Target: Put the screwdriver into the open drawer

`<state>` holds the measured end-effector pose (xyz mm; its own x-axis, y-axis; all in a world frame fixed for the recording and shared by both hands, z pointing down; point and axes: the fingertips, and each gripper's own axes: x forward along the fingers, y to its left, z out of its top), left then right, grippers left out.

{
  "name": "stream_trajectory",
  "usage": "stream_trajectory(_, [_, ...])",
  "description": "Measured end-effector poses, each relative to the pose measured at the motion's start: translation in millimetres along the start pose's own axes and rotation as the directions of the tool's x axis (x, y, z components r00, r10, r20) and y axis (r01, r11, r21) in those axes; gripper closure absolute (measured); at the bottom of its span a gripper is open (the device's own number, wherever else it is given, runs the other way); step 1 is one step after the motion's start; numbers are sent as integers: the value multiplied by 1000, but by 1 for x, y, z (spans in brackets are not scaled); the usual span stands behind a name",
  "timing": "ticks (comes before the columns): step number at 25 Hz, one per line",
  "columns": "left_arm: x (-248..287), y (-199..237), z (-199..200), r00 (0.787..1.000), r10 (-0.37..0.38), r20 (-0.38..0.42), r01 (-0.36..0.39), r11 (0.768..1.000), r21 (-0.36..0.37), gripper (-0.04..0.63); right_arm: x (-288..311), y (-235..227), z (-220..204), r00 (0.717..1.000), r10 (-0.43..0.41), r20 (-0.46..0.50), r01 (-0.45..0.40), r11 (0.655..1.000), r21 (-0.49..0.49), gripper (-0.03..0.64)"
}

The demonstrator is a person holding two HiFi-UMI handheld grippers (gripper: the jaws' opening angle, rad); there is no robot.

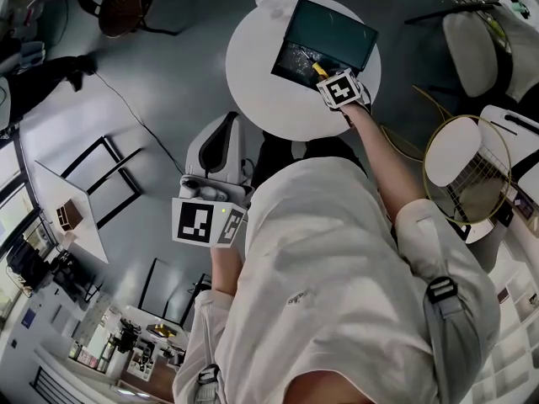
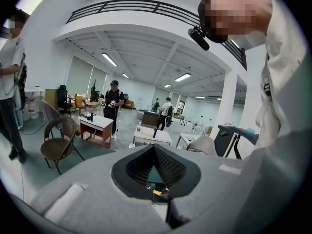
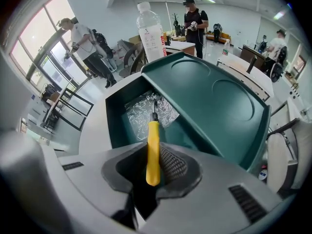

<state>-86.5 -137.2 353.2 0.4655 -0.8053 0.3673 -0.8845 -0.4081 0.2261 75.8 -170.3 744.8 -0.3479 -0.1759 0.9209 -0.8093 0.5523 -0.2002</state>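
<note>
- The right arm (image 1: 381, 156) reaches forward, nearly straight, forearm bare below a short white sleeve.
- The right gripper (image 1: 322, 72) is at the end of that reach, its marker cube facing up; its jaws are clamped on the yellow handle of a screwdriver (image 3: 152, 150), shaft pointing forward.
- The left arm (image 1: 221, 269) is bent and held close to the torso.
- The left gripper (image 2: 154, 152) is held in front of the body at the person's left, its jaws meeting at the tips with nothing between them.

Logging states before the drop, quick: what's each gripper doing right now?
Left gripper: shut, holding nothing.
Right gripper: shut on the yellow-handled screwdriver, over the open dark green plastic drawer.
</note>
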Motion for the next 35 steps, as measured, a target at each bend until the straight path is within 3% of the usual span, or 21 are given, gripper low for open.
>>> stream_trajectory(11, [3, -3, 0, 1000, -10, -1, 10, 1000, 2, 584, 5, -1, 5, 1000, 5, -6, -5, 1000, 4, 537])
stream_trajectory(35, [1, -5, 1, 1000, -7, 2, 7, 1000, 8, 583, 5, 5, 3, 998, -1, -57, -5, 995, -99, 537])
